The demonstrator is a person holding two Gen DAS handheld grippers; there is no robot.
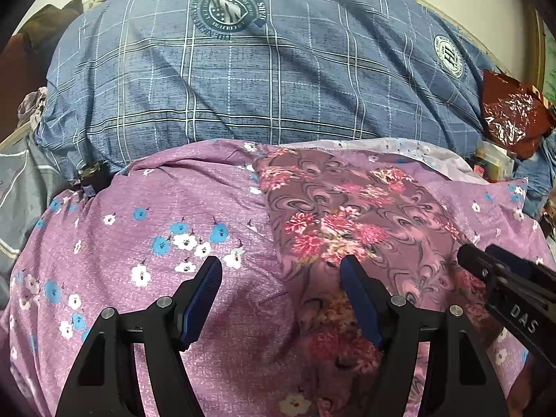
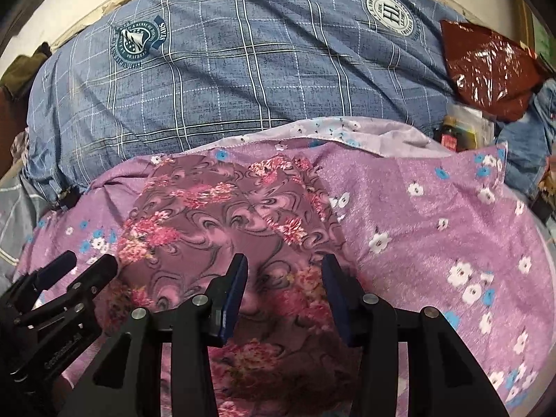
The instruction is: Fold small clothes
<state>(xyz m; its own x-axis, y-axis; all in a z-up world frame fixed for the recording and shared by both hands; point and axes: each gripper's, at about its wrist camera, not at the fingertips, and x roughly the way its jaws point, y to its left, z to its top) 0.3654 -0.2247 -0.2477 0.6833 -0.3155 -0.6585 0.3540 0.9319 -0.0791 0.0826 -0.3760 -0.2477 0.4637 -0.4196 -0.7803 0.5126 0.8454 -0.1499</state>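
A small mauve garment (image 1: 347, 215) (image 2: 222, 215) with swirl and pink flower print lies flat on a purple flowered bedsheet (image 1: 166, 208) (image 2: 434, 208). My left gripper (image 1: 280, 264) (image 2: 87, 264) hovers open over the garment's near left edge; one finger is above the sheet and the other above the garment. My right gripper (image 2: 285, 260) (image 1: 479, 252) stands open over the garment's near middle, with cloth showing beneath the gap and nothing pinched between its pads.
A bulky blue plaid quilt (image 1: 243, 80) (image 2: 243, 69) fills the far side of the bed. A red plastic bag (image 1: 510, 111) (image 2: 486, 66) and small bottles (image 2: 451, 132) sit at the far right. A dark small object (image 1: 92, 177) lies at the quilt's left foot.
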